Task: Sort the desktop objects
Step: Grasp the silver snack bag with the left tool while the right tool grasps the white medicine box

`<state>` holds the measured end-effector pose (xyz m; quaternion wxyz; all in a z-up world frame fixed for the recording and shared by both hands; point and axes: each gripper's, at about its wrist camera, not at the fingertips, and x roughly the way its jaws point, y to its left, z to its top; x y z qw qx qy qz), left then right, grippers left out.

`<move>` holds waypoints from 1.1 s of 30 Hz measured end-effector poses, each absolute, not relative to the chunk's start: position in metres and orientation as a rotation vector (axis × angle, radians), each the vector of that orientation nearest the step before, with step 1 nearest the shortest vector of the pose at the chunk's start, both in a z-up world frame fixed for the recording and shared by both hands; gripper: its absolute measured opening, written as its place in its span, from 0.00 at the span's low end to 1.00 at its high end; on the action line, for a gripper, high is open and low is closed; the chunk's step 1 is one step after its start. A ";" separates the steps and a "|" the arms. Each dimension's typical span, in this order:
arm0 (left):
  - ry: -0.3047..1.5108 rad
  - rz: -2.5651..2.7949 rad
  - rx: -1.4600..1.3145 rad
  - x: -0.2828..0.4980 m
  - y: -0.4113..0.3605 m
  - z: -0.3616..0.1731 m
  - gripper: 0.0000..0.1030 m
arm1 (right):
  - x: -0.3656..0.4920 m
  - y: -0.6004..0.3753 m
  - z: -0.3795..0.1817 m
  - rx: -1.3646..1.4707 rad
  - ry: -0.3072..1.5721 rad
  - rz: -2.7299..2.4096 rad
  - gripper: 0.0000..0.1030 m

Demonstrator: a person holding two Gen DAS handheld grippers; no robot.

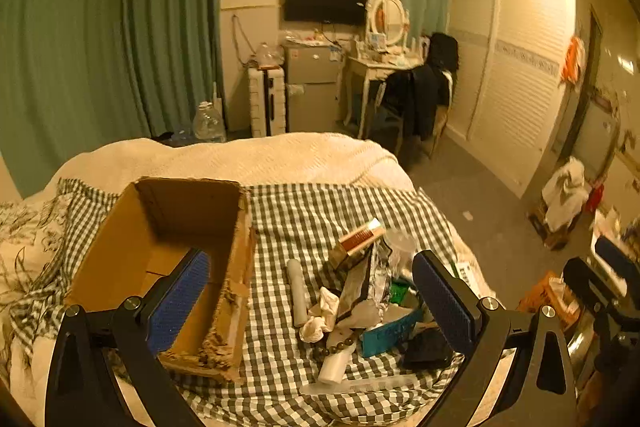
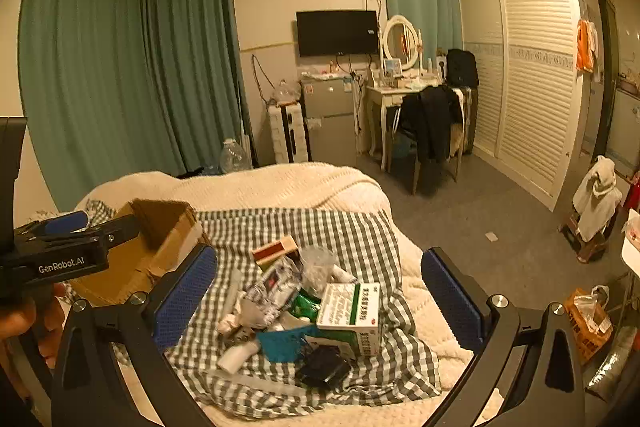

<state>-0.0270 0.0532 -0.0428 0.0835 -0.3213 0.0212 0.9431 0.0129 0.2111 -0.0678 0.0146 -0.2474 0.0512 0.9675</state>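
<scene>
Checked grey-and-white cloth [image 1: 304, 211] covers the near end of the bed, and the things to be sorted lie on it in a loose heap toward its right edge. A brown cardboard box [image 1: 160, 259] stands open at the cloth's left edge, its long axis running from the near edge toward the far edge, its near wall torn and ragged.

In the heap, a white tube [image 1: 297, 291] lies with its long axis running near-to-far, just right of the box. Beside it sit crumpled white tissue [image 1: 320, 315], a red-and-gold carton [image 1: 356, 241] tilted with one end raised toward the far right, silver foil packaging [image 1: 380, 275], a teal basket [image 2: 286, 341] and a black pouch [image 2: 324, 367] near the cloth's near edge. A white-and-green medicine box [image 2: 352, 315] stands at the heap's right side, its long faces slanting toward the near right. A clear comb [image 1: 360, 385] lies crosswise along the near edge.

The left gripper [image 1: 312, 303] hovers above the heap with its blue-padded fingers [image 1: 180, 299] spread wide, holding nothing. The right gripper [image 2: 320, 299] hangs likewise over the heap, its jaws wide apart and empty.
</scene>
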 end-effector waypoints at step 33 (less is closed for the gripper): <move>0.254 2.586 -1.183 -0.108 0.109 -0.173 1.00 | -0.095 0.227 -0.201 -1.225 0.167 2.843 1.00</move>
